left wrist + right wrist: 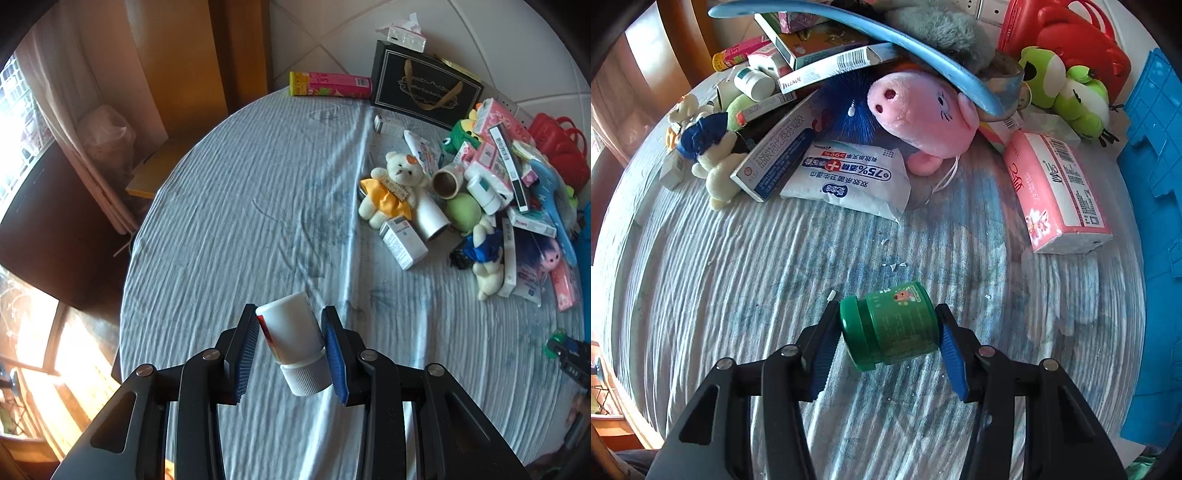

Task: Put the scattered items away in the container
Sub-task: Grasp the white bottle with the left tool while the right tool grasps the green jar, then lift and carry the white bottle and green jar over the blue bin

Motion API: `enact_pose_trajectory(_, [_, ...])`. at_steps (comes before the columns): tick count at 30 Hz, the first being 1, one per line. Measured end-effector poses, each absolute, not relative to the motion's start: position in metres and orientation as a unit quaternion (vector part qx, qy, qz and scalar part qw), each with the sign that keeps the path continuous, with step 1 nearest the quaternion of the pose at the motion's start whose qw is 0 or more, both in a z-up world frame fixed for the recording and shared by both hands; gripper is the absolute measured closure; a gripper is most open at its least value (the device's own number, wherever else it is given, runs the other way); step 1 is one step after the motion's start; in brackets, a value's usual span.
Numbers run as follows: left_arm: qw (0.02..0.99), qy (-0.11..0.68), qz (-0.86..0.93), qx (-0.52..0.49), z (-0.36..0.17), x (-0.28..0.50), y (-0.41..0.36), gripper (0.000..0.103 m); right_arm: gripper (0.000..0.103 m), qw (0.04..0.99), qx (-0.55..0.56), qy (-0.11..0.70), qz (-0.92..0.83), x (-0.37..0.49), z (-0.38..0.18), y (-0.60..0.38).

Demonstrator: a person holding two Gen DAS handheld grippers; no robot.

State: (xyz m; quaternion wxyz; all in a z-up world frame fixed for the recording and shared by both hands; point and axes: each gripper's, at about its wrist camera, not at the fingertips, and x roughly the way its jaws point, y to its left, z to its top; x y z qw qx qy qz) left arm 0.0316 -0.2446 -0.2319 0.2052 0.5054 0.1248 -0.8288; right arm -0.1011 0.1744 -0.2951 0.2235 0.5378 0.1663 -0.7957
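Note:
My left gripper [291, 339] is shut on a white bottle [290, 326] with a ribbed grey cap, held above the pale blue tablecloth [240, 206]. In the right wrist view my right gripper [890, 332] has both blue pads against a green jar [892, 325] that lies on its side on the cloth, one pad on the lid and the other on the base. The blue plastic container [1152, 192] stands along the right edge. That same green jar [556, 339] with the right gripper shows small at the far right of the left wrist view.
A heap of items lies beyond: a pink pig plush [919, 107], a wipes pack [849, 177], a pink tissue pack [1060, 192], a green frog plush [1067, 88], a red bag [1071, 40], a white bear [395, 184] and a black gift bag [424, 85].

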Motion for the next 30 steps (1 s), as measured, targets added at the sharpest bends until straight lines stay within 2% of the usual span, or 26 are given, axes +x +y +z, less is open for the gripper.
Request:
enact_pose_trajectory(8, [0.171,0.126,-0.848,0.485,-0.21,0.018,-0.211,0.069,0.053,0.217,0.519,0.143,-0.814,-0.088,-0.246,0.197])
enact_pose_trajectory(18, [0.136,0.117,-0.878,0.443,-0.165,-0.001,-0.158,0.069,0.053,0.216,0.456,0.108,-0.857,-0.067,-0.146,0.24])
enact_pose_trajectory(30, [0.129,0.091,-0.909,0.385,-0.085,-0.024,-0.064,0.069,0.053,0.27,0.385,0.079,-0.879,-0.06,-0.07,0.297])
